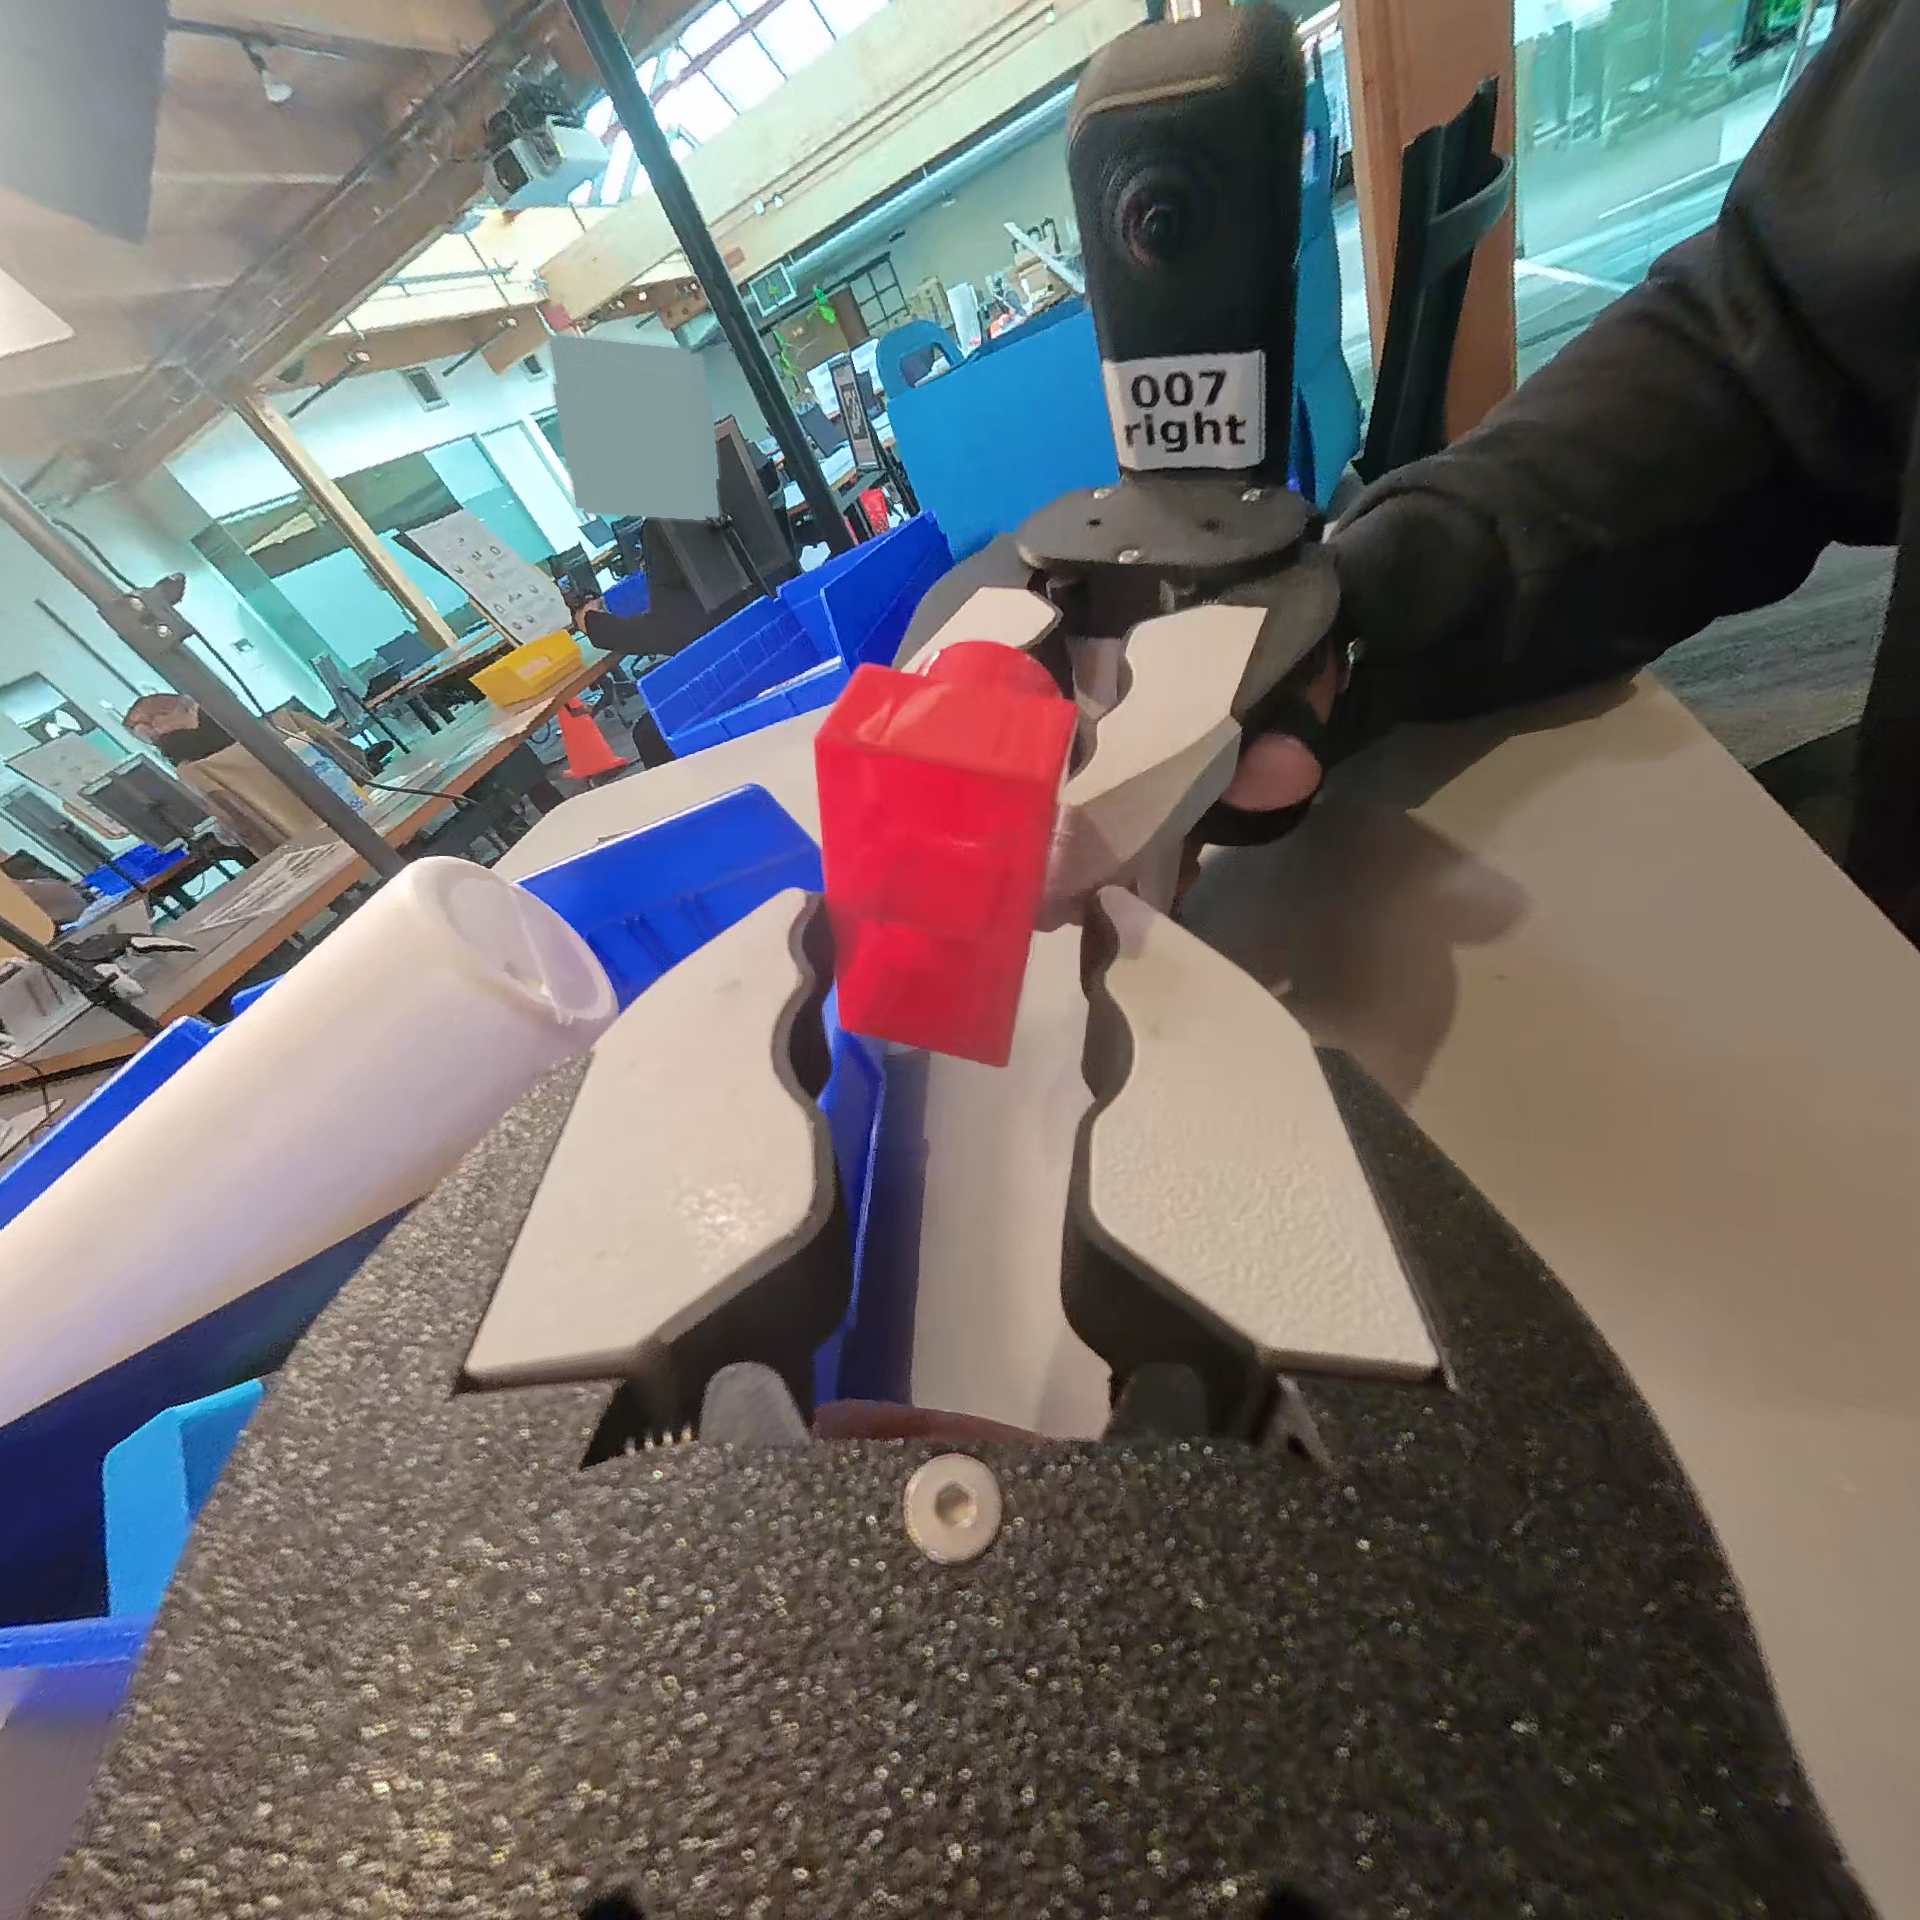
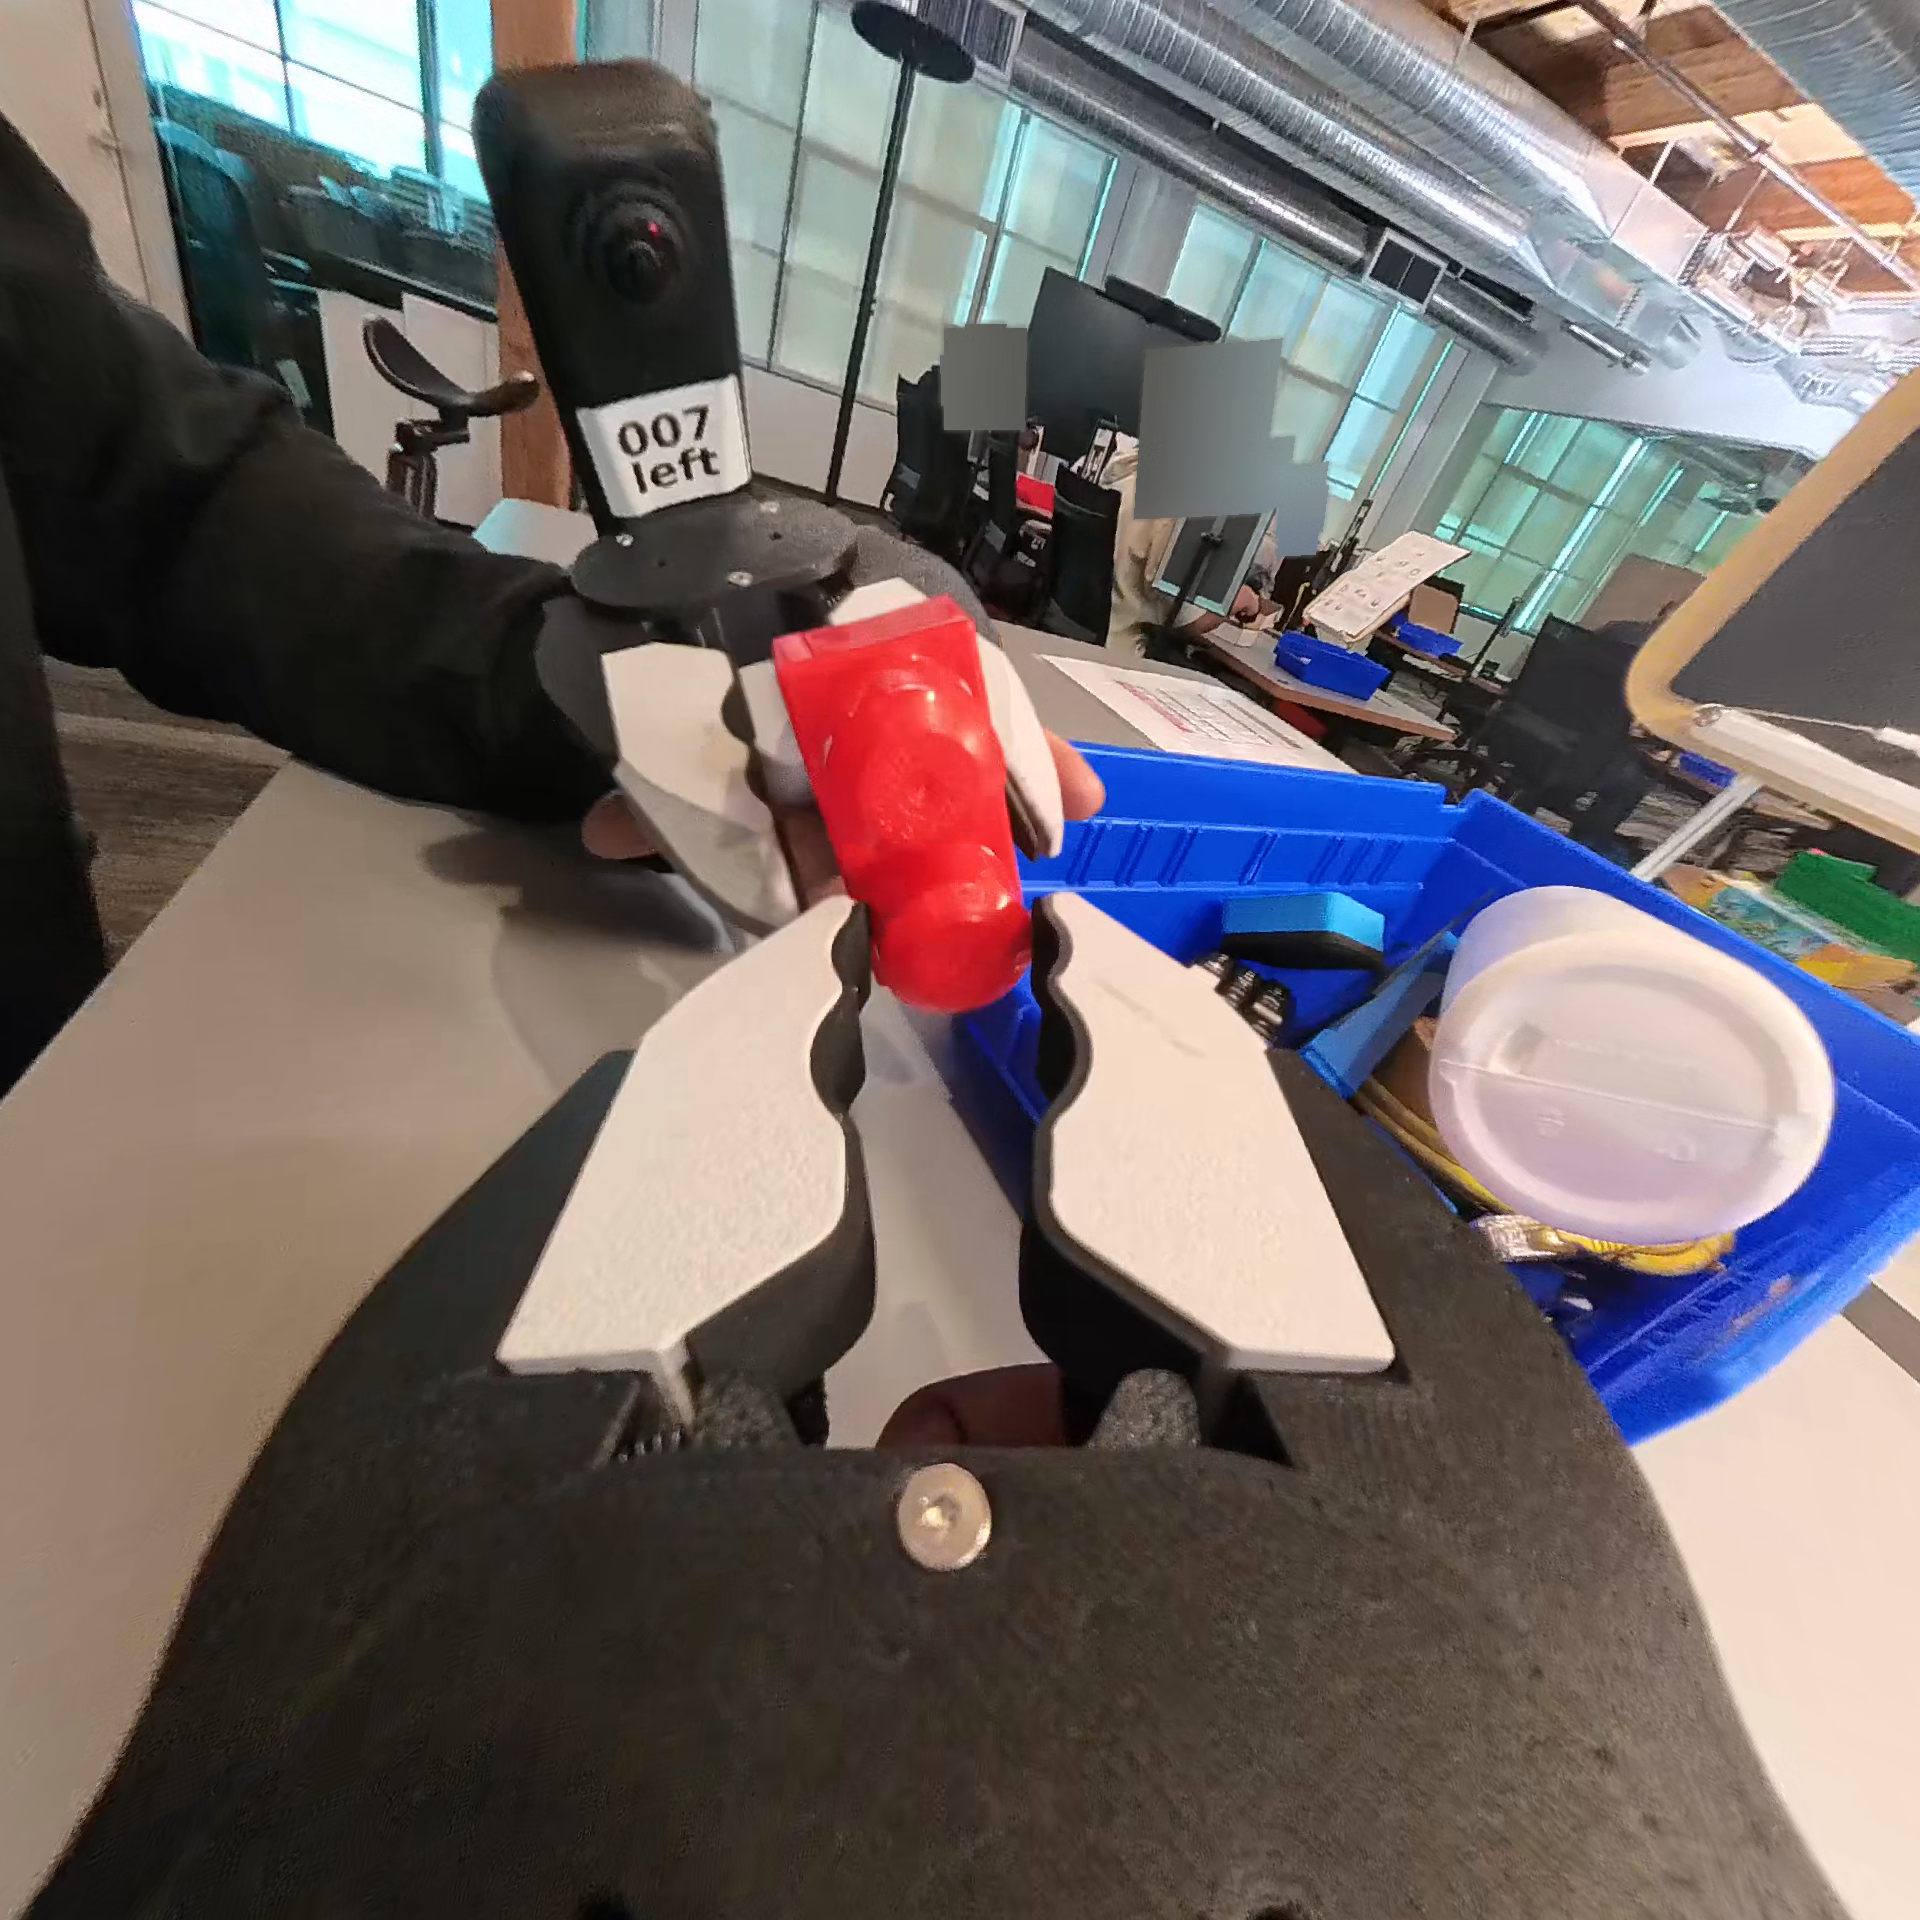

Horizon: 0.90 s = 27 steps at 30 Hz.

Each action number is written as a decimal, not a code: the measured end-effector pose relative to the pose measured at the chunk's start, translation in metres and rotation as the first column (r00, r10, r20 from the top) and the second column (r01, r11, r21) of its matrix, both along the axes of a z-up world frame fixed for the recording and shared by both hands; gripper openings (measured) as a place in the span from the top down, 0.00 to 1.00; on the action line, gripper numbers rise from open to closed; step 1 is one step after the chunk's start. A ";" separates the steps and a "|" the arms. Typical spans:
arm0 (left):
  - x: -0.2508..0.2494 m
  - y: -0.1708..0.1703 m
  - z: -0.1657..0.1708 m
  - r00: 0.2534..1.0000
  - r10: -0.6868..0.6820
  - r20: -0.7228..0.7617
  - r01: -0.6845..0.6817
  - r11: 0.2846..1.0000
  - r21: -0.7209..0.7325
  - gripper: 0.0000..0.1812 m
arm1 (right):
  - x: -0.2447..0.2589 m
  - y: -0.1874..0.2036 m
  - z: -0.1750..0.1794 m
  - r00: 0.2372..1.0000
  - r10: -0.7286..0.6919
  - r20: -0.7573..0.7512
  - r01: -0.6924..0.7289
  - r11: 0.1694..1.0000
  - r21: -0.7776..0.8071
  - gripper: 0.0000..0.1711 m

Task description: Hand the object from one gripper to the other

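A glossy red plastic block [image 1: 940, 831], boxy with a rounded knob, hangs over the pale smooth surface [image 1: 1558, 935]. The right hand-held gripper [image 2: 940, 935] clamps its knob; the left hand-held gripper [image 1: 951, 935] stands released around its square end. A blue bin [image 2: 1299, 831] lies near.

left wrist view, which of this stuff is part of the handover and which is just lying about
Part of the job:
red block
left gripper
right gripper

Lying about:
blue bin
white tub, in the bin
table
yellow bin, far behind
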State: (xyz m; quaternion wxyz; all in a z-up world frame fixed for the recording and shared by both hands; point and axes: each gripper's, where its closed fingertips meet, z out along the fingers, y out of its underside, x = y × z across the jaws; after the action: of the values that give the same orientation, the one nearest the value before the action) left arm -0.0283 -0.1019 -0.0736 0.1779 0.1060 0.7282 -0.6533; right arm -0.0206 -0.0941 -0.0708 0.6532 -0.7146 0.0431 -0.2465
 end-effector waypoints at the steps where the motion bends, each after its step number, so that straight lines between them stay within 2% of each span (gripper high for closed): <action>1: 0.001 0.000 -0.001 1.000 0.004 0.009 -0.004 1.000 0.008 0.75 | 0.001 0.000 -0.001 1.000 -0.006 0.007 0.006 1.000 -0.009 0.83; 6: 0.004 0.000 -0.006 0.999 0.029 0.041 -0.031 0.999 0.043 0.75 | 0.003 -0.001 -0.006 0.998 -0.026 0.054 0.029 0.998 -0.061 0.83; 10: 0.015 0.002 -0.007 0.992 0.099 0.075 -0.104 0.993 0.057 0.79 | 0.009 -0.006 -0.010 0.992 -0.062 0.112 0.075 0.991 -0.114 0.83; 14: 0.022 0.004 -0.008 0.985 0.143 0.100 -0.151 0.986 0.075 0.79 | 0.010 -0.006 -0.018 0.985 -0.064 0.162 0.093 0.979 -0.179 0.79; 23: 0.026 0.002 -0.029 0.957 0.178 0.229 -0.223 0.956 0.192 0.79 | 0.002 -0.003 -0.017 0.928 -0.044 0.369 0.145 0.957 -0.251 0.73; 27: 0.029 0.002 -0.038 0.944 0.178 0.278 -0.247 0.940 0.235 0.79 | 0.001 -0.002 -0.023 0.917 -0.034 0.397 0.157 0.946 -0.283 0.72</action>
State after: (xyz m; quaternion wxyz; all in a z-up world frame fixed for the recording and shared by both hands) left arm 0.0006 -0.1002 -0.1111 0.3235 0.1315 0.7878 -0.5074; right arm -0.0191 -0.0959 -0.0939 0.5160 -0.7421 -0.0903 -0.4182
